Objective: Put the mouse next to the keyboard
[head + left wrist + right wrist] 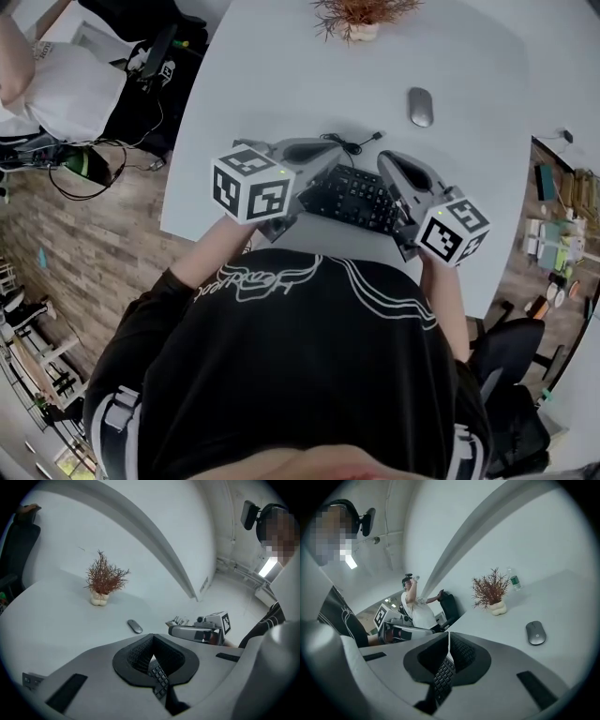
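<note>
A grey mouse (421, 106) lies on the white table (281, 75), well beyond the black keyboard (354, 195) and to its right. The keyboard sits near the table's front edge. My left gripper (330, 150) hovers over the keyboard's left end, jaws shut and empty. Over the right end my right gripper (389, 161) is also shut, holding nothing. In the left gripper view the mouse (135, 626) lies ahead, with keyboard keys (159, 679) showing below the closed left gripper (152, 638). The right gripper view shows the mouse (536, 633) ahead right and keys (443, 677) under the right gripper (448, 637).
A small dried plant in a white pot (361, 19) stands at the table's far edge. The keyboard's cable (354, 143) trails behind it. A person in a white shirt (56, 84) and a dark chair are off the table's left; shelves with small items (553, 244) lie to the right.
</note>
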`<state>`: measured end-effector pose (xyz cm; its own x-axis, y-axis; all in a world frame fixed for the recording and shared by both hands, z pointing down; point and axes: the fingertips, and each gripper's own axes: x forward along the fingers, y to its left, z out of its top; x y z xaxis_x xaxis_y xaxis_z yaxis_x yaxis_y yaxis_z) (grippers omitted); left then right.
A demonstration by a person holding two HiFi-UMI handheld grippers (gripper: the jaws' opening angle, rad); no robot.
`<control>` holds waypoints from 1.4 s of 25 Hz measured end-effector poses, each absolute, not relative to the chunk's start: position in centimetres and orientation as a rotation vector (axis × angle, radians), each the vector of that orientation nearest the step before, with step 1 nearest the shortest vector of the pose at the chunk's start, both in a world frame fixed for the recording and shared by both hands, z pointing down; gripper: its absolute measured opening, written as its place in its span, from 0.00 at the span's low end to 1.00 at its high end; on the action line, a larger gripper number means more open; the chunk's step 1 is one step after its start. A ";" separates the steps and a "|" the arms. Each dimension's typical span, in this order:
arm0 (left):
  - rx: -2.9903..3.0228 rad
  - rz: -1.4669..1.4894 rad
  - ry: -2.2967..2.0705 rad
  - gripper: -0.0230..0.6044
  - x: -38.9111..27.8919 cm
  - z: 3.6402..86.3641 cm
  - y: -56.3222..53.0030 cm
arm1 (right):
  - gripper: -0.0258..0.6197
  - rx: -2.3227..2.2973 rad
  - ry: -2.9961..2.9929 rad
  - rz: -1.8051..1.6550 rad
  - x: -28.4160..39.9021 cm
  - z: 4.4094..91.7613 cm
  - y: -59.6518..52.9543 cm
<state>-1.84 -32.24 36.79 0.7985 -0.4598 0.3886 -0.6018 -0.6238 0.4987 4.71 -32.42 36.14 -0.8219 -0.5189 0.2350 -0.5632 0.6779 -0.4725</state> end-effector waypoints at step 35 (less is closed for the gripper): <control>2.277 0.323 -0.653 0.05 -3.3 45.2 -41.6 | 0.30 1.508 -2.245 0.605 14.7 47.2 -49.6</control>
<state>-3.27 -41.61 45.16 0.8392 -0.3585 0.4089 -0.5426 -0.6020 0.5858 14.69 -49.57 47.23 -0.3602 -0.7726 0.5229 -0.9307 0.3359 -0.1448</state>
